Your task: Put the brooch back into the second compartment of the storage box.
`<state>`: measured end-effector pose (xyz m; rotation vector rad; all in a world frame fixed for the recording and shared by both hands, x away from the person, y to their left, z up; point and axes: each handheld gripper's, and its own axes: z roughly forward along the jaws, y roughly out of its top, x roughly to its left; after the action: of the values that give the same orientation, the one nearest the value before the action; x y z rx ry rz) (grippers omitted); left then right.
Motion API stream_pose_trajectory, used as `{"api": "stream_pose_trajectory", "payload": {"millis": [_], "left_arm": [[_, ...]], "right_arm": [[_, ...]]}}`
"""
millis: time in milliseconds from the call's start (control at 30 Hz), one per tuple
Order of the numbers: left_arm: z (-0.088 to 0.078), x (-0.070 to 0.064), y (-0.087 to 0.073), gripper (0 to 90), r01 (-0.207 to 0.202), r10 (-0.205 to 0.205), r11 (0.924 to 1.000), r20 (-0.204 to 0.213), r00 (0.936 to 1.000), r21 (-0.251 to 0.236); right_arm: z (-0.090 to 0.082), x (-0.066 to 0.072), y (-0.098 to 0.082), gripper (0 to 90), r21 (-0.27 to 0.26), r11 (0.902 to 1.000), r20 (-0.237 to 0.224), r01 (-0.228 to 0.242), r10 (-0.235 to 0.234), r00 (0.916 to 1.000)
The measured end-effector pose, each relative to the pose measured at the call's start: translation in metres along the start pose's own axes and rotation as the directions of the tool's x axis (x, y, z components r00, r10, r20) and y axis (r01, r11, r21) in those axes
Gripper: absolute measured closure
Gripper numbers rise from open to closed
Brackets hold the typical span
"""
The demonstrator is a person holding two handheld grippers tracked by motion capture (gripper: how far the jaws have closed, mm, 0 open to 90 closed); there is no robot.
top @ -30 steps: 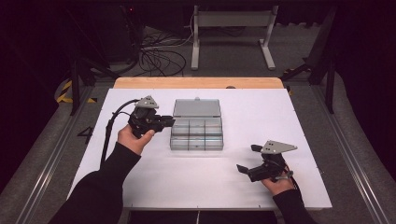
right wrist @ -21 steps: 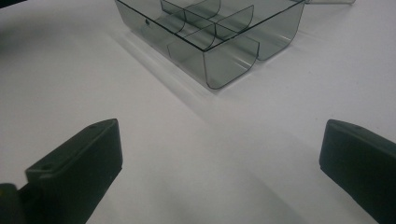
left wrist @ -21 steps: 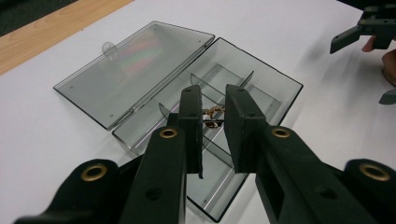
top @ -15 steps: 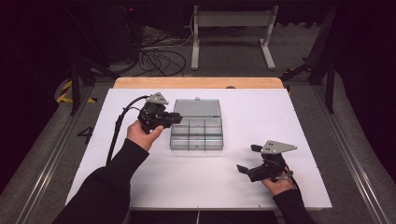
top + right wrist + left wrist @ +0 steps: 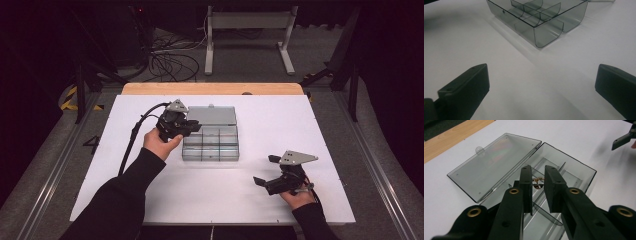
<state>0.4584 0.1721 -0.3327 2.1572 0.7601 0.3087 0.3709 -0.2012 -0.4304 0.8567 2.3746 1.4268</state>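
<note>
Between left claw (image 5: 537,192) tips: small gold piece (image 5: 538,182) | above box (image 5: 584,173)

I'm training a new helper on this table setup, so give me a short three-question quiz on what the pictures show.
1. True or false: the lid of the clear box lies open.
2. Which gripper hovers over the box: A the left gripper, B the right gripper?
3. What shows between the left gripper's jaws?

Key
1. True: it lies flat on the white table.
2. A; the right one stays apart, jaws wide.
3. A small brown item, too small to identify; whether the jaws pinch it is unclear.
</note>
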Motion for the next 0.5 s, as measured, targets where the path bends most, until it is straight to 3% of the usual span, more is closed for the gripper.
{"api": "stream_pose_trajectory", "payload": {"millis": [67, 300, 500], "left_arm": [[0.006, 0.002, -0.001, 77.3, -0.005, 0.005, 1.0000, 0.003, 1.0000, -0.003], [0.026, 0.009, -0.004, 77.2, 0.071, -0.071, 0.9975, 0.069, 0.9951, 0.004], [0.043, 0.014, -0.008, 77.2, 0.095, -0.097, 0.9951, 0.072, 0.9927, 0.026]], "right_arm": [[0.000, 0.000, 0.000, 0.0, 0.000, 1.0000, 0.000, 0.000, 0.000, 1.0000], [0.000, 0.000, 0.000, 0.0, 0.000, 1.0000, -0.003, 0.001, -0.001, 1.0000], [0.000, 0.000, 0.000, 0.0, 0.000, 1.0000, -0.006, 0.001, -0.001, 1.0000]]}}
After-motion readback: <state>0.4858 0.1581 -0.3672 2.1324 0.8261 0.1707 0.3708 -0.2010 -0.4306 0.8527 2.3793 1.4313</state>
